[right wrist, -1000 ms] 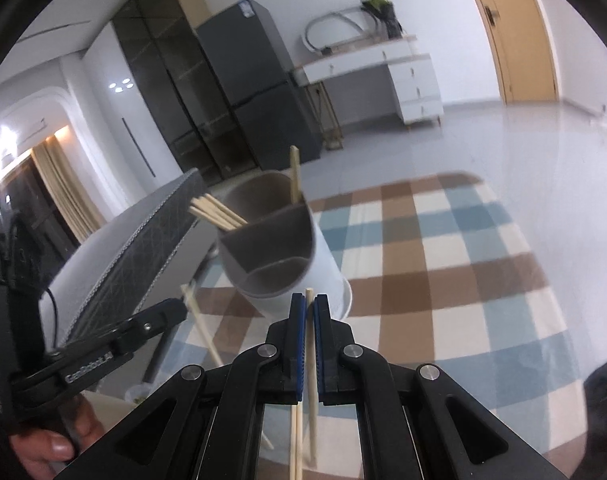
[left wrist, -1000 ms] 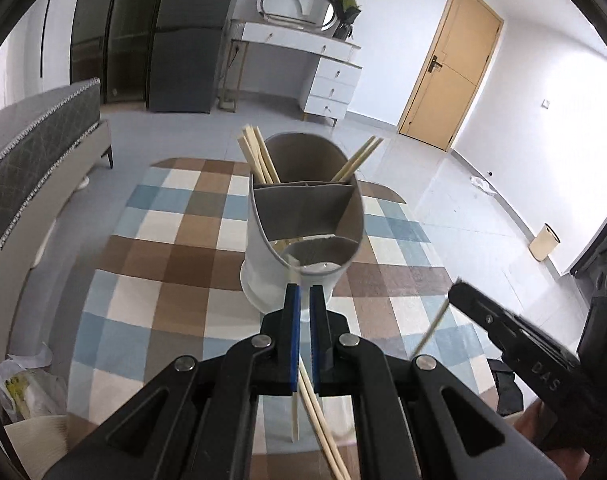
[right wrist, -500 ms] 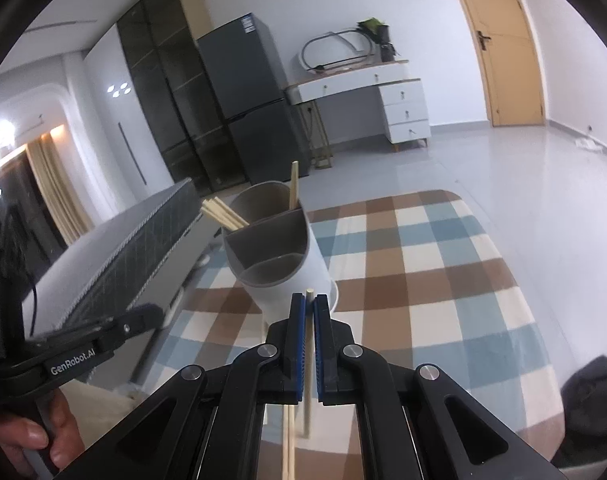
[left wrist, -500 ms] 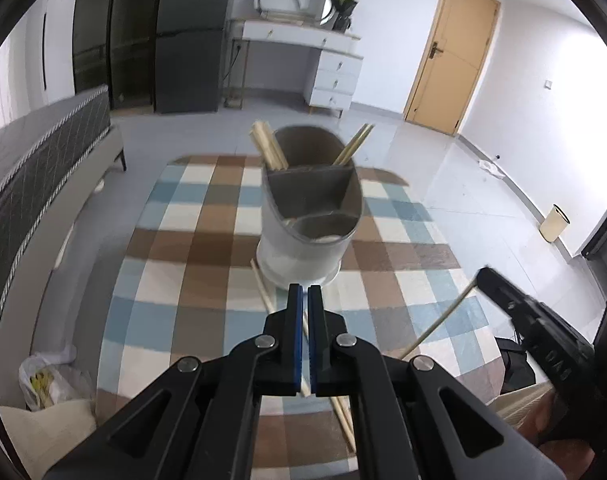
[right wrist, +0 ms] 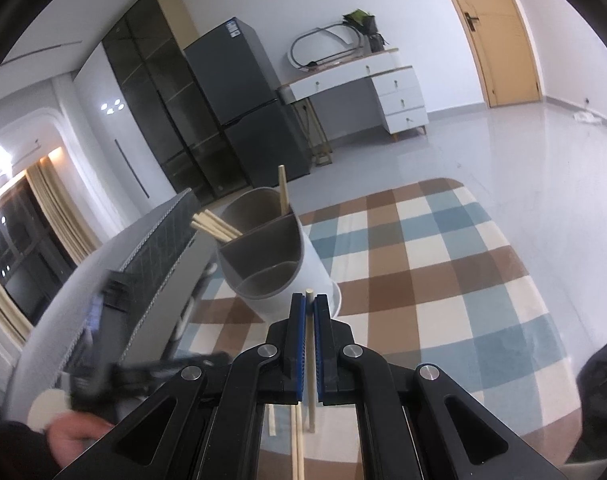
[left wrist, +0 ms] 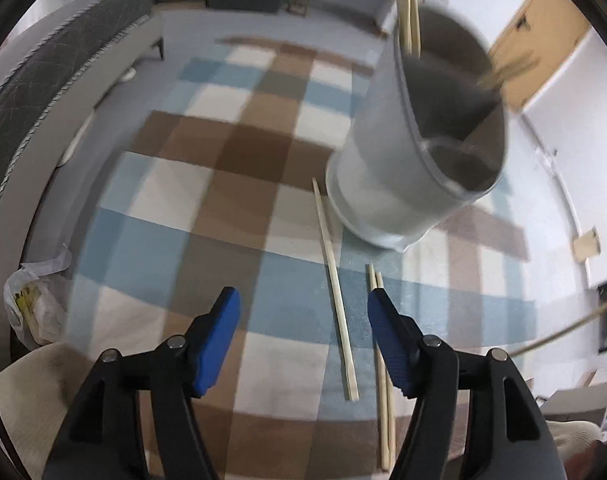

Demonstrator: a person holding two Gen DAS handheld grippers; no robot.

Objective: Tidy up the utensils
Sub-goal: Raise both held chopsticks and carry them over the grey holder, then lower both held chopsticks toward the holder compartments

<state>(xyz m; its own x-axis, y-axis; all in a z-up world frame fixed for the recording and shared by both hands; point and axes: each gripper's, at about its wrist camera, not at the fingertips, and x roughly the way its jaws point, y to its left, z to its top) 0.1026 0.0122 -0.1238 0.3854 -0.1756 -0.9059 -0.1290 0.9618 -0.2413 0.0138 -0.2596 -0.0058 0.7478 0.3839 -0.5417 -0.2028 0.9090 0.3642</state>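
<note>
My left gripper (left wrist: 302, 300) points steeply down at the checked cloth (left wrist: 207, 208), its jaws opening with nothing gripped. A single chopstick (left wrist: 335, 292) lies on the cloth below the gap, nearer the right finger. A pair of chopsticks (left wrist: 383, 360) lies under that finger. The grey-and-white divided holder (left wrist: 403, 184) stands just beyond, blurred. My right gripper (right wrist: 309, 300) is shut on one upright chopstick (right wrist: 310, 344), in front of the holder (right wrist: 271, 264). The holder's back compartment has several chopsticks (right wrist: 215, 228) on the left and one (right wrist: 282, 192) on the right.
A grey quilted sofa (left wrist: 43, 80) runs along the left of the table. A plastic bag (left wrist: 35, 300) lies by the table's near left edge. Across the room are a dark fridge (right wrist: 239, 100), a white desk (right wrist: 363, 80) and a wooden door (right wrist: 499, 32).
My left gripper dropped toward the cloth, tilted down and shifted left of the holder, and its jaws went from shut to open. The right gripper kept still with its chopstick.
</note>
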